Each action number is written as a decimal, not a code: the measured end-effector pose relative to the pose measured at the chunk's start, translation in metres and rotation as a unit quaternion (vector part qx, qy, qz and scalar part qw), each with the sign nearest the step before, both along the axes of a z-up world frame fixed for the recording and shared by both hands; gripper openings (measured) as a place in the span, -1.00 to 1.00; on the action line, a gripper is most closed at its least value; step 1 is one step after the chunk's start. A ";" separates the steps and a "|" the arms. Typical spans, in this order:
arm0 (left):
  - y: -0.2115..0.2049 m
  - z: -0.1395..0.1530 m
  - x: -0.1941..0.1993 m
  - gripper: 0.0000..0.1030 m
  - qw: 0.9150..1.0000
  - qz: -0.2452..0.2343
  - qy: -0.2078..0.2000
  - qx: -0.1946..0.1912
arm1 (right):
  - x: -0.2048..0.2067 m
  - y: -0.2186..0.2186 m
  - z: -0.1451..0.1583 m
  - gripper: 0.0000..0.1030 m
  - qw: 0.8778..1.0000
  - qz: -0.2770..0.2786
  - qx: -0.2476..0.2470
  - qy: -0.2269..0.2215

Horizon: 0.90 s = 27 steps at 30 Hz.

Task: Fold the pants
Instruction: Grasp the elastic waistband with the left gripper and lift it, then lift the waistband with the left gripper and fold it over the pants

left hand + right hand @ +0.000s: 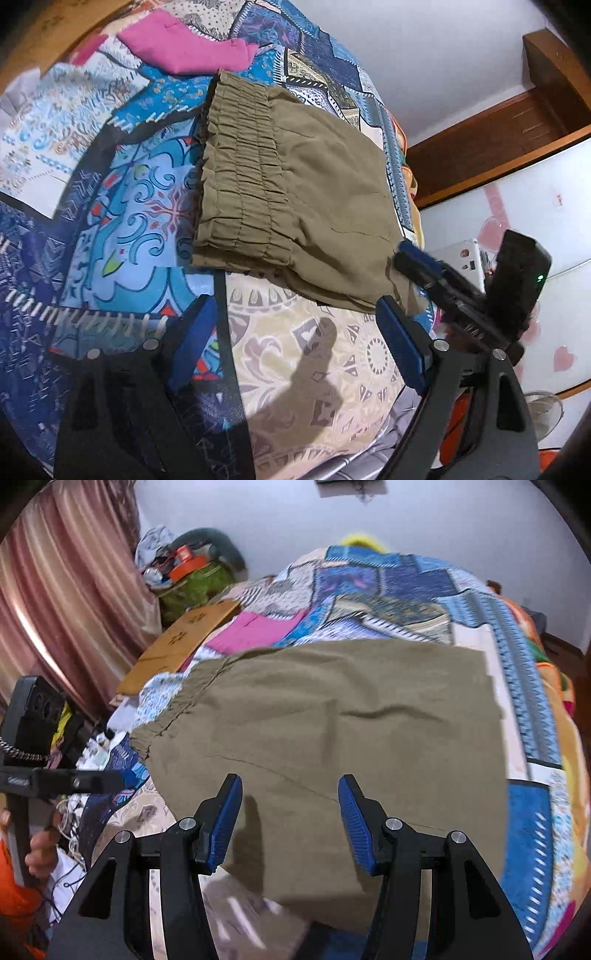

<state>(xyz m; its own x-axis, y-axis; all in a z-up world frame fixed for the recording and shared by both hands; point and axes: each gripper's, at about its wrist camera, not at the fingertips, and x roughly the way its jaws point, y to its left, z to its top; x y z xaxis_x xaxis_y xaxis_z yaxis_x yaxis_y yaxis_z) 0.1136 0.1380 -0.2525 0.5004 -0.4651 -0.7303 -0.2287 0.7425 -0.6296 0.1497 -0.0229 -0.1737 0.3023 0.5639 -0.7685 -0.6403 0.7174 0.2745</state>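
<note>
Lying in a folded, roughly square stack on the patterned bedspread [147, 206], the olive pants [295, 192] look thin, soft and light, so I judge they will drape and slump rather than keep any shape when lifted. Their gathered elastic waistband [236, 173] is the thickest, most bunched part and sits on the side of the pants away from the right gripper [290, 819]; the rest of the cloth is smooth with a few shallow creases. Such fabric should not be slippery against ribbed blue pads, but the layers may slide over one another, so a pinch ought to catch every layer at a corner or folded edge, not the top sheet alone. In the right wrist view, that gripper hovers at the near edge of the pants with its fingers spread wide and nothing between them. In the left wrist view it seems to touch the corner of the pants, though whether cloth is caught there I cannot tell. The left gripper [291, 332] is also spread, holding nothing, just beside the pants over bare bedspread. A folded pink garment [188, 44] lies beyond the waistband, well apart from the pants. A cardboard piece [184, 642] rests beyond the pants at the bed's edge. No container is clearly visible.
</note>
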 end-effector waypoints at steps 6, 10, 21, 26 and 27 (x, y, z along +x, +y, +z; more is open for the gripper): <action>0.018 -0.014 0.017 0.71 0.996 0.036 -0.006 -0.077 | -0.003 0.009 -0.022 0.00 1.000 0.022 -0.017 0.012; 0.029 -0.019 0.027 0.71 0.993 0.057 -0.017 -0.100 | -0.004 0.005 -0.022 0.00 0.999 0.032 -0.015 0.015; 0.028 -0.007 0.030 -0.24 0.996 0.084 -0.013 0.020 | -0.006 0.003 -0.022 -0.01 1.000 0.022 -0.006 0.014; 0.019 0.014 0.024 -0.35 0.986 0.095 -0.029 0.137 | -0.009 -0.009 -0.019 -0.01 1.000 0.008 0.002 0.021; 0.019 0.018 0.022 -0.35 0.982 0.098 -0.029 0.157 | -0.009 -0.011 -0.019 -0.01 1.000 0.006 0.002 0.022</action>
